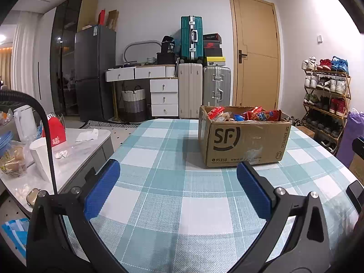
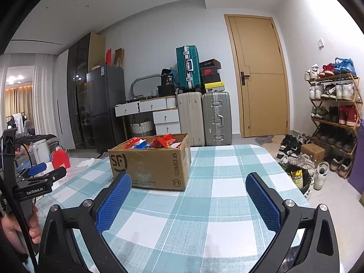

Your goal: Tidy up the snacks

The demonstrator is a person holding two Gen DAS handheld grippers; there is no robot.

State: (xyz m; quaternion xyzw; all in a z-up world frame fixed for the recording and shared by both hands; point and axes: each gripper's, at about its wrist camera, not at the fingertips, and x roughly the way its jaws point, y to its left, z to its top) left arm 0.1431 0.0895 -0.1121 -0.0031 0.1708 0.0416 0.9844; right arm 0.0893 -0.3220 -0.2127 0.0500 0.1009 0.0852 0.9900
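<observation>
A brown SF Express cardboard box [image 1: 243, 141] stands on the teal-and-white checked tablecloth [image 1: 182, 204], filled with red and blue snack packets [image 1: 261, 115]. My left gripper [image 1: 177, 170] is open and empty, over the cloth short of the box, which lies ahead to its right. In the right wrist view the box [image 2: 154, 168] with its snack packets [image 2: 157, 142] sits ahead to the left. My right gripper [image 2: 188, 182] is open and empty above the cloth [image 2: 216, 204]. The left gripper [image 2: 41, 170] shows at the far left, held in a hand.
A white side table [image 1: 86, 141] at the left holds a kettle, a paper cup, a red carton and bagged food. Suitcases [image 1: 204, 88], drawers and a fridge stand behind. A shoe rack [image 2: 334, 113] and a bin [image 2: 298, 177] stand at the right, off the table's edge.
</observation>
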